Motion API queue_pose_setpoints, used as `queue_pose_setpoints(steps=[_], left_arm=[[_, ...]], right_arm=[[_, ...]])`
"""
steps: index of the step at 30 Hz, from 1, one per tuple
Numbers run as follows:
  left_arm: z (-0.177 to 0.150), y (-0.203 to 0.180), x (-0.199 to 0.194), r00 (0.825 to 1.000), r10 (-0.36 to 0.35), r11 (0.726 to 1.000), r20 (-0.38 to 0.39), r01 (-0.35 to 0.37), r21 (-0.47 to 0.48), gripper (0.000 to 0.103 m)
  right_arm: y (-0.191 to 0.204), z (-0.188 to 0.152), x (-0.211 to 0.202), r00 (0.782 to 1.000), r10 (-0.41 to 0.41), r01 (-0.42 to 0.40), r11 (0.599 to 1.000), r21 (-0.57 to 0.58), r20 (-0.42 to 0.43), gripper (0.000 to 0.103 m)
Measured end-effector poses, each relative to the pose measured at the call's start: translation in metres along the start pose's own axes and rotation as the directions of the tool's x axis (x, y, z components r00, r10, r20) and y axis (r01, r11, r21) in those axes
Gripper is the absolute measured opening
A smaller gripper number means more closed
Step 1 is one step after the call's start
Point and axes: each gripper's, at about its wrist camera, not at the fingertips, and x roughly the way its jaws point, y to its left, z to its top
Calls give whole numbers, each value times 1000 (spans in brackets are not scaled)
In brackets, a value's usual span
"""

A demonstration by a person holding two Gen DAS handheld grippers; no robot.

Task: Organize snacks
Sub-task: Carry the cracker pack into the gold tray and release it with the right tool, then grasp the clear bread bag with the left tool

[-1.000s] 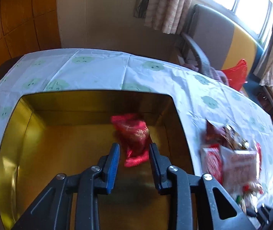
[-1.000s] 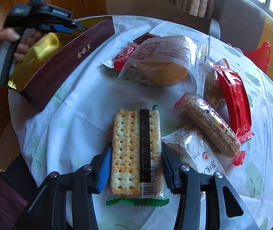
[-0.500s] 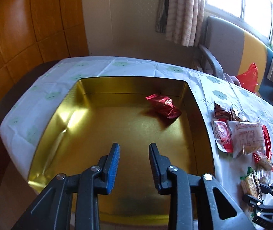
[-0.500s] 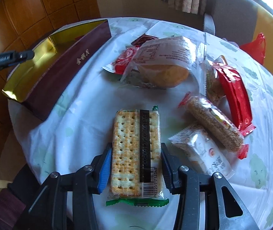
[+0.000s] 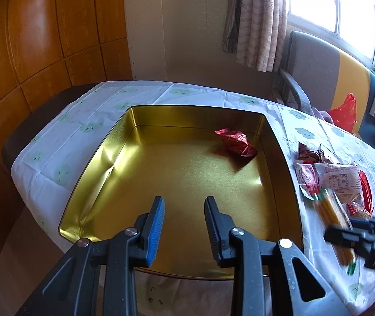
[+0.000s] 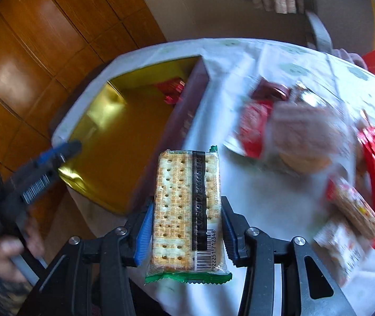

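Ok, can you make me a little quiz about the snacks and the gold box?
1. True or false: the gold box is full of snacks.
2. What does the right gripper hold? A) a red bag B) a cracker pack C) nothing
3. What colour is the wrapped snack lying in the box?

Key:
1. False; only one snack shows inside.
2. B, the cracker pack, clamped between its pads. The left gripper is empty, jaws apart.
3. Red.
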Motion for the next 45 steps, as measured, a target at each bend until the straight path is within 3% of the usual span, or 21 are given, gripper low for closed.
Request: queue_pose_setpoints(steps=[4,16,21,24,30,36,41,45], left_arm=[[-3,5,0,1000,2,1000,0,-2,-9,32],[-5,21,7,1000,9,998,-12,-9,-60,32],[-7,23,13,1000,7,998,-29,-9,-63,32],[-9,21,15,999,4,998,-36,-6,-60,32],[-10,14,14,999,-25,999,-33,24,-35,32],[-11,-8,6,993,-115,992,-27,116,52,34],[-11,-42,0,979,-198,959,-40,202,200,44],[-9,-73,-6,964,-261,905,-54,264,335,60]], right_arm=[[21,24,8,999,34,-34,999,30,13,47],[52,77,55,999,-45,43,995,87,30,48],[53,83,70,997,-60,57,995,78,45,59],[55,78,62,995,-52,47,997,62,82,70],[56,59,33,982,-79,78,997,14,173,71],[36,27,-2,961,-140,136,990,35,239,77],[-7,-9,-29,954,-205,177,974,138,221,77],[-40,-34,-48,948,-248,207,956,209,200,78]])
